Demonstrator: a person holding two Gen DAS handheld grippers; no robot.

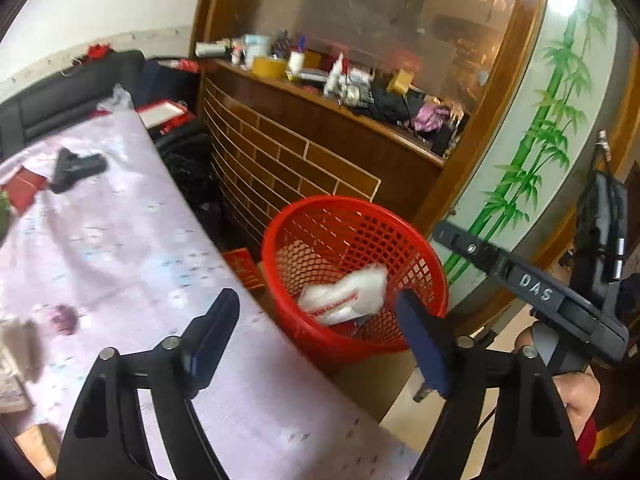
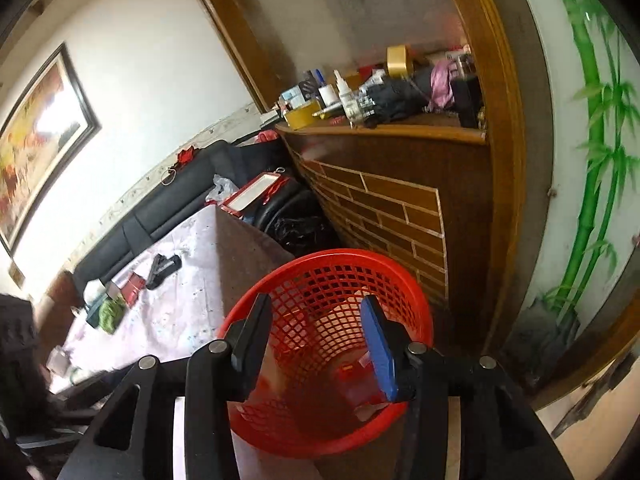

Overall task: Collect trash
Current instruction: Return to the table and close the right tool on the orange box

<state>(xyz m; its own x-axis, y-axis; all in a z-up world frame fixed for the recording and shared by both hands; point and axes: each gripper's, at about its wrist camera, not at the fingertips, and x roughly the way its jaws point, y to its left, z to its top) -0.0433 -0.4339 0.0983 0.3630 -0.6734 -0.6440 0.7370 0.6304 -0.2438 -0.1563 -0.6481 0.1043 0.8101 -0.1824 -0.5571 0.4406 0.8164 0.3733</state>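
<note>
Trash, a crumpled white plastic wrapper, is lying inside the red mesh plastic basket; both grippers' fingers are hovering open, empty; lingering risks nudging it over.

Left gripper, right gripper: jaws apart, empty.

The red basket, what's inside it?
Inside the red basket lies a crumpled white plastic wrapper, with small red scraps near the bottom. Anything beneath the wrapper is hidden.

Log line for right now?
left tool: open, empty | right tool: open, empty, over basket | wrapper: in basket
</note>
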